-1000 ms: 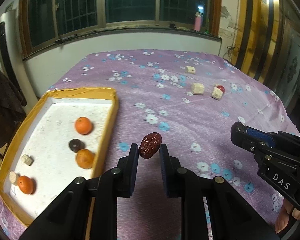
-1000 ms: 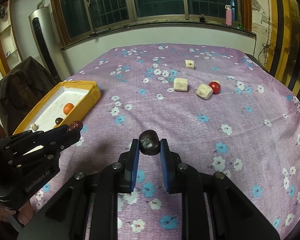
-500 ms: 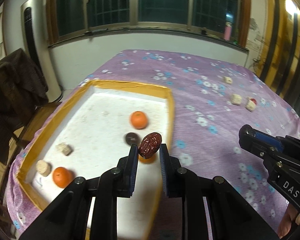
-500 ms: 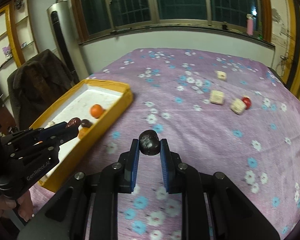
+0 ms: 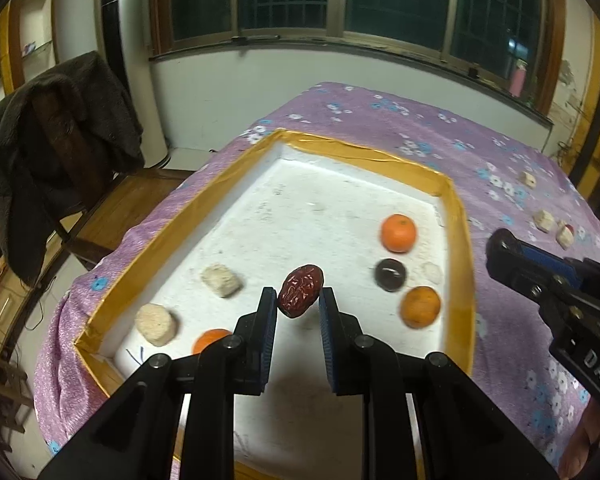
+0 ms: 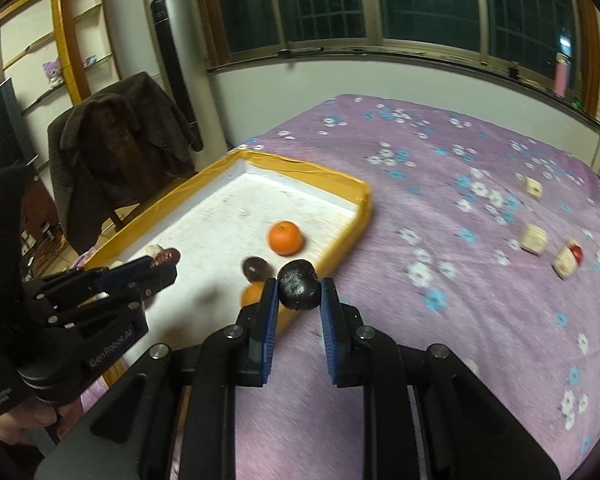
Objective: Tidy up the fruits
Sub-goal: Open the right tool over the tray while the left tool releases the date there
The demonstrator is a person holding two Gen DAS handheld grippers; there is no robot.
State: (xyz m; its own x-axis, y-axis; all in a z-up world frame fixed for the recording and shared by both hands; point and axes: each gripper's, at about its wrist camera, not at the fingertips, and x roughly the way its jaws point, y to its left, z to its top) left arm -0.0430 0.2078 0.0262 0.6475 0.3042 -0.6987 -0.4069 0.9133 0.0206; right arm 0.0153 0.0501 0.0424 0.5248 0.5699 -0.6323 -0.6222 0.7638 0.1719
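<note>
My left gripper (image 5: 298,300) is shut on a wrinkled red date (image 5: 301,290) and holds it above the white floor of the yellow-rimmed tray (image 5: 364,155). The tray holds three oranges (image 5: 398,233), a dark round fruit (image 5: 389,274) and pale blocks (image 5: 221,280). My right gripper (image 6: 299,290) is shut on a dark round fruit (image 6: 298,284) just above the tray's near right rim (image 6: 340,242). The left gripper also shows in the right wrist view (image 6: 156,268), over the tray.
On the purple flowered cloth (image 6: 460,280) to the right lie pale blocks (image 6: 534,239) and a small red fruit (image 6: 576,254). A chair with a dark coat (image 5: 60,140) stands left of the table. The table edge runs beside the tray.
Both grippers have moved left. The left one with the date now hangs over the tray's middle; the right one with the dark fruit has reached the tray's rim.
</note>
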